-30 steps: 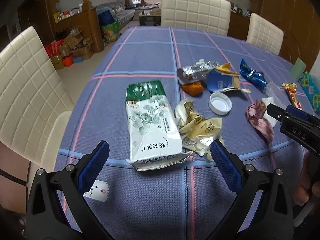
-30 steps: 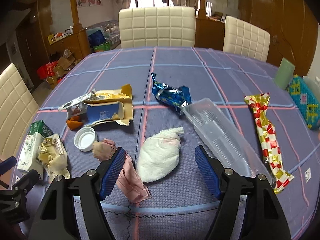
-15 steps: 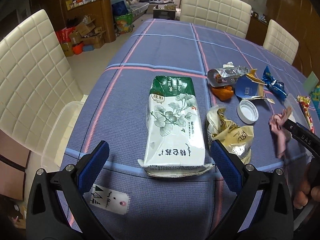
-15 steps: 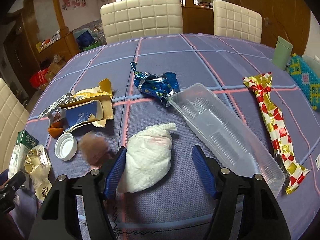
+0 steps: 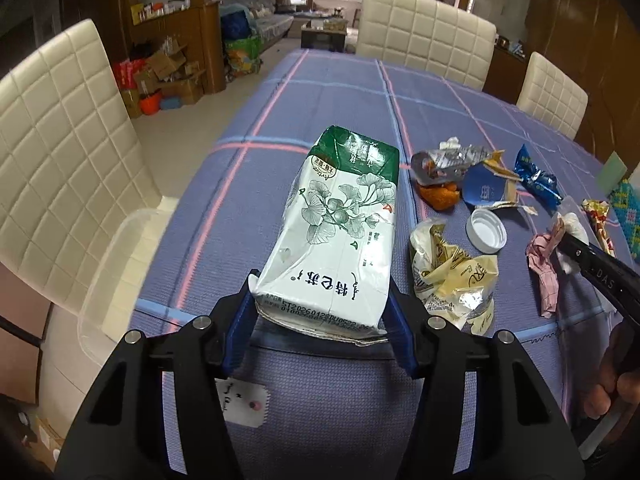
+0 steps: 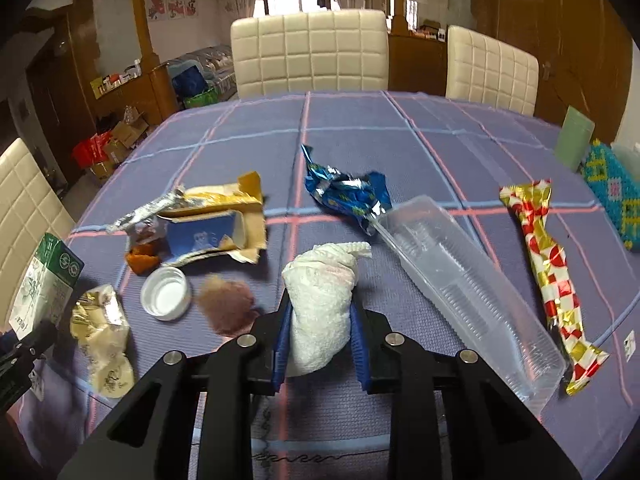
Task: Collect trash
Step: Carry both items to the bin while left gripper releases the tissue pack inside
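Left gripper [image 5: 320, 312] clamped across the green-white carton's [image 5: 340, 232] near end, right gripper [image 6: 320, 340] pinching the white tissue wad [image 6: 320, 300] between its pads, both gripped for lift-off.

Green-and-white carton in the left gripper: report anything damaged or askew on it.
The carton is dented along its sides, and its near bottom edge is crumpled and splayed between the left gripper pads. It lies flat on the tablecloth, not upright.
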`<state>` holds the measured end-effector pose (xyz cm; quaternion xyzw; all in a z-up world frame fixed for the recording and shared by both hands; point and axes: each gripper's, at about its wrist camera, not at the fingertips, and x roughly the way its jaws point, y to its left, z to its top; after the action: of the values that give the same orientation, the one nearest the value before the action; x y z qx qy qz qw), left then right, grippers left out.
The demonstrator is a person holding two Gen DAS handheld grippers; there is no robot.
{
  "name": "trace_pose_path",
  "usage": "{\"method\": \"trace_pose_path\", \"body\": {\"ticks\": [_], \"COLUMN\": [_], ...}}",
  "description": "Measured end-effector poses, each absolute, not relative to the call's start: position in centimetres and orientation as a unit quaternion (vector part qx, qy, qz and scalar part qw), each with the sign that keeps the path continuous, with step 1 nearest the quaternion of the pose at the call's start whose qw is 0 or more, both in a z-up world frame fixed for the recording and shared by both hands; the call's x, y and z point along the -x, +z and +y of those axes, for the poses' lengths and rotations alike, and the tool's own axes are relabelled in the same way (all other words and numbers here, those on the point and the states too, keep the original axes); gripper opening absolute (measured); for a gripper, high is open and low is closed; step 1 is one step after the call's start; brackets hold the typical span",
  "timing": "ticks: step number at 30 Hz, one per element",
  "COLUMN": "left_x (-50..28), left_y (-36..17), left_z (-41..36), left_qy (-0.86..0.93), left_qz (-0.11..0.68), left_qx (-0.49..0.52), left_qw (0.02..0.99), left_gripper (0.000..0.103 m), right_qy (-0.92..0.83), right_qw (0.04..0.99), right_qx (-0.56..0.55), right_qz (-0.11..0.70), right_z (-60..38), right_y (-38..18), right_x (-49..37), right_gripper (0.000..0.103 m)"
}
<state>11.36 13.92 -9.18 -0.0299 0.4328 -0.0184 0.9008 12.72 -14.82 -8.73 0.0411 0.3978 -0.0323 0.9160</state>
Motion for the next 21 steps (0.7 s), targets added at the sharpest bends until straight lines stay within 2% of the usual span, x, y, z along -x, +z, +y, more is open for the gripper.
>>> {"method": "trace_pose_path", "body": {"ticks": [10,21], "left_x": [-9.6,-6.5], "left_y": [-7.1,-7.2], "left_z": [17.5,25.5], "left_qy": [0.01,0.082], "left_qz": [0.398,0.382], "left_qx": [0.046,0.095], "left_qw": [0.916,0.916], "left_gripper": [0.058,0.058], "right_qy": [0.068,0.178], "right_qw": [0.925,0.905], "right_qx": [0.013,0.084], "right_qz": [0.373,0.377], "right_z": [-6.5,4.2], "right_y": [-5.9,-6.0], "right_x": [-11.8,-10.9], "right_gripper": [0.025,0.025]}}
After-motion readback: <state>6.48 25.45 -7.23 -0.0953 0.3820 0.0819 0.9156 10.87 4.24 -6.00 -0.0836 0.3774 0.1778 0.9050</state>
